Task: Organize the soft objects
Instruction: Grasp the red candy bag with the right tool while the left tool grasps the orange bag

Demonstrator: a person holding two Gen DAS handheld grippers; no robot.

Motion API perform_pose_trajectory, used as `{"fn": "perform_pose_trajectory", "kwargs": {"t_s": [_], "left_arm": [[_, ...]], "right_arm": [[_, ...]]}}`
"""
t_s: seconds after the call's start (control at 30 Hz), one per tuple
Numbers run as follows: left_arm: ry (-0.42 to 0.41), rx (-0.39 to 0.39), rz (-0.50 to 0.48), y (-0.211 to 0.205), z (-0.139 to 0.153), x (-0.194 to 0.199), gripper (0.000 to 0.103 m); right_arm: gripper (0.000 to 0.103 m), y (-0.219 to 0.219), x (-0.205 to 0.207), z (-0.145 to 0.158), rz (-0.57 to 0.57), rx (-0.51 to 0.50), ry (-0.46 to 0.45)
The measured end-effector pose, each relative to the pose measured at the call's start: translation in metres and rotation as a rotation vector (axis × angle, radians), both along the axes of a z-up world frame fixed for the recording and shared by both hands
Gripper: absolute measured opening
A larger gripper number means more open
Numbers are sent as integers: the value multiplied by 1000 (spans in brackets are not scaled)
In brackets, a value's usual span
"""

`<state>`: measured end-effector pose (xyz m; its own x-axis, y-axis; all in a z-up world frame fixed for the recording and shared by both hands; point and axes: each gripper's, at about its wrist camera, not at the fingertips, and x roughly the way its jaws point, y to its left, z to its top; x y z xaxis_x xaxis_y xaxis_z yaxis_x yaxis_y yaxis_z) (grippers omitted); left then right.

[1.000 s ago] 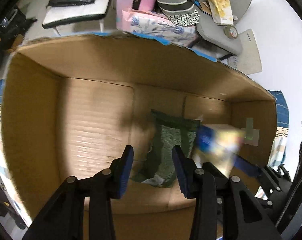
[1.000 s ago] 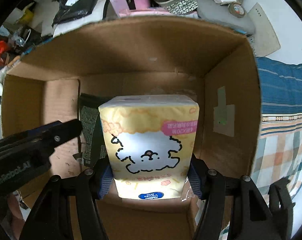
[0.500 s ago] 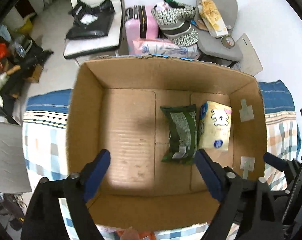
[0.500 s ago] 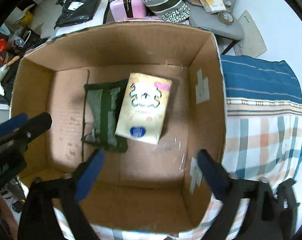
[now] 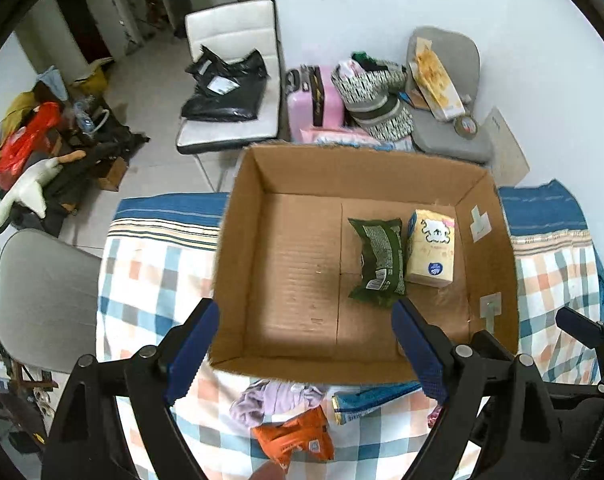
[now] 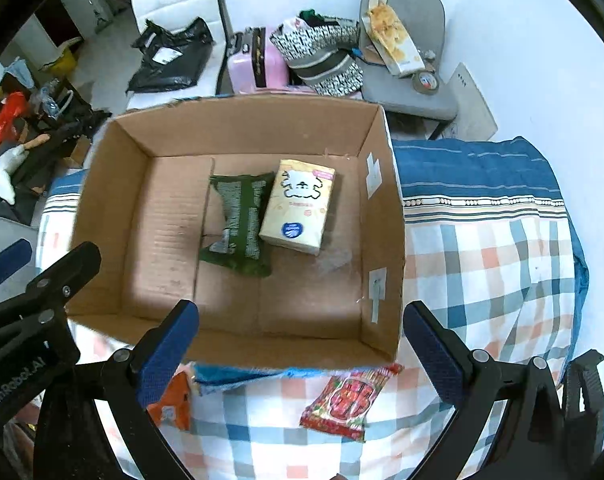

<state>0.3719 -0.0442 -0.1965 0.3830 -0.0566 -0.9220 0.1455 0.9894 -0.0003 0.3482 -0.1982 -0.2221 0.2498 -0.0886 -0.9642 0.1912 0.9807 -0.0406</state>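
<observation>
A cardboard box [image 5: 237, 240] [image 6: 386, 216] stands on a checked bedspread. Inside lie a dark green packet [image 5: 378, 260] [image 6: 239, 220] and, right of it, a yellow tissue pack [image 5: 430, 254] [image 6: 299, 206]. My left gripper [image 5: 306, 348] is open and empty, above the box's near edge. My right gripper [image 6: 302, 340] is open and empty, above the near wall. In front of the box lie an orange packet [image 5: 297, 436] [image 6: 171, 400], a lilac cloth [image 5: 269, 398], a blue pouch [image 5: 366, 400] [image 6: 229, 376] and a red snack packet [image 6: 350, 400].
The checked bedspread [image 6: 494, 264] extends right and left [image 5: 149, 272] of the box. Behind the box are a white chair with a black bag [image 5: 225, 92], a pink suitcase [image 5: 314, 104] and a grey chair [image 5: 446, 136]. A grey chair back [image 5: 37, 300] stands at the left.
My right gripper opened and let the tissue pack go into the box beside the green packet. Both grippers opened wide and pulled up and back out of the box.
</observation>
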Motion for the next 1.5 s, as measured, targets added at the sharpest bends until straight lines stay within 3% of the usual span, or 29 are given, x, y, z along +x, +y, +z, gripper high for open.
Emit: {"fn": "perform_pose_trajectory", "kwargs": {"t_s": [0.17,0.3,0.4,0.5,0.57,0.7,0.77,0.9,1.03,1.13,1.27,1.3,1.4,1.5], "left_arm": [[-41,-19,47,12,22,-23,88],[-7,-39,94,28,15,-41,88],[54,-44,126,40,-8,-56,88],[144,-35,141,47,-43,-72,99],[193,-23,142,49,-65,-83,99],[270,17,77,42,-109,-100,98],[301,63,26,36,-126,-105,98],[323,226,-132,17,-157,-114,98],[353,309,-260,0,-182,-116,98],[400,268,-272,-7,-190,-113,95],[510,124,-188,-5,-196,-114,92],[564,71,-160,-5,-199,-119,88],[661,-30,-111,-6,-202,-133,87],[694,-81,-105,-9,-197,-145,87]], "right_arm": [[103,4,-20,27,11,19,-51],[103,-10,-45,30,-27,75,-43],[103,-30,-67,12,-90,117,-2],[103,-52,-87,-19,-164,154,66],[103,-61,-98,-43,-182,174,108],[103,-72,-109,-79,-218,198,171],[103,-80,-112,-112,-250,205,214],[103,-86,-110,-146,-275,222,259],[102,-90,-108,-167,-286,239,280],[87,-97,-110,-190,-321,268,310],[58,-99,-113,-190,-317,279,314],[52,-100,-115,-190,-314,300,327],[51,-96,-132,-186,-269,319,395],[52,-91,-145,-188,-209,344,448]]}}
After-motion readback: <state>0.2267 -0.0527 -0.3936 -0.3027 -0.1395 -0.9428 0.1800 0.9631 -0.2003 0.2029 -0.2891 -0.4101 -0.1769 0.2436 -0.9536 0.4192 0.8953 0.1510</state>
